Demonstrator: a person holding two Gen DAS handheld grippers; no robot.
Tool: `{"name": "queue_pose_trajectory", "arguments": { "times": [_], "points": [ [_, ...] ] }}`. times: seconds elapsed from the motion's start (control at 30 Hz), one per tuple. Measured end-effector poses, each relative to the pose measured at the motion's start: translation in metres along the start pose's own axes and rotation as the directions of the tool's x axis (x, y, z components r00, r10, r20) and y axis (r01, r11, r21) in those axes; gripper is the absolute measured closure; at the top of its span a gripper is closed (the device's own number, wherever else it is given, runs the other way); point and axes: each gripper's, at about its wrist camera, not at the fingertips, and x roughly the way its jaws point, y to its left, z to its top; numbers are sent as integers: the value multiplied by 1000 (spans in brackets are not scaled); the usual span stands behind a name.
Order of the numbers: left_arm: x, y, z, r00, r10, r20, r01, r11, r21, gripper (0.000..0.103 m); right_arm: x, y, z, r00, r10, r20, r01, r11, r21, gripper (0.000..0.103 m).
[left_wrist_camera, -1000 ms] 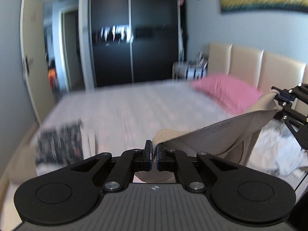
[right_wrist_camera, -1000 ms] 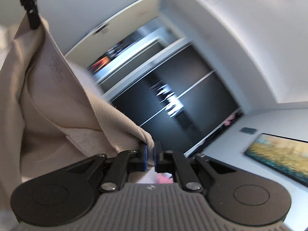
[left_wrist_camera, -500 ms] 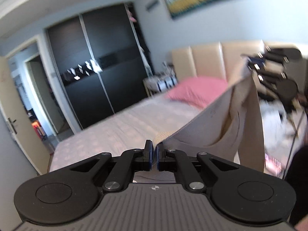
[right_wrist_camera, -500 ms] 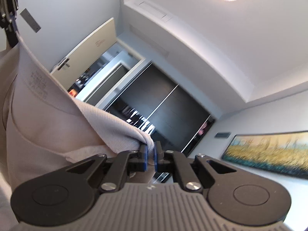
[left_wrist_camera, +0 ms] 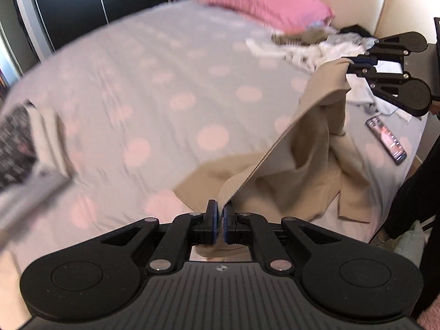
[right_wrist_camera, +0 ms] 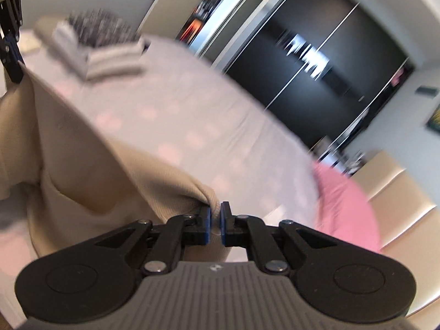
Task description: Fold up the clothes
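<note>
Left wrist view: left gripper (left_wrist_camera: 221, 218) at bottom centre, clamped on ribbed edge of beige knit garment (left_wrist_camera: 305, 162). Garment draped right of centre over grey bedsheet with pink dots (left_wrist_camera: 154, 82), far corner pinched by right gripper (left_wrist_camera: 354, 64) at right edge. Pink pillow (left_wrist_camera: 264, 2) at top; black smartphone (left_wrist_camera: 386, 140) lower right of garment.

Right wrist view: right gripper (right_wrist_camera: 216, 224) closed on garment (right_wrist_camera: 90, 165) hem. Left gripper (right_wrist_camera: 12, 52) at upper left, gripping opposite corner. Blurred stack of folded clothes (right_wrist_camera: 99, 46) at upper left.
</note>
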Motion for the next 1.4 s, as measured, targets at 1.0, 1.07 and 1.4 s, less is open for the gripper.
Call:
{"name": "queue_pose_trajectory", "arguments": {
  "times": [1.0, 1.07, 1.4],
  "points": [
    [52, 62, -76, 974, -182, 137, 227, 783, -579, 43, 104, 26, -38, 957, 178, -228, -140, 975, 174, 94],
    [58, 65, -85, 968, -198, 151, 249, 740, -625, 43, 104, 28, -38, 959, 173, -226, -139, 977, 160, 94],
    [85, 61, -94, 974, -173, 146, 226, 753, -618, 43, 102, 26, -38, 961, 169, -220, -135, 978, 160, 94]
  ]
}}
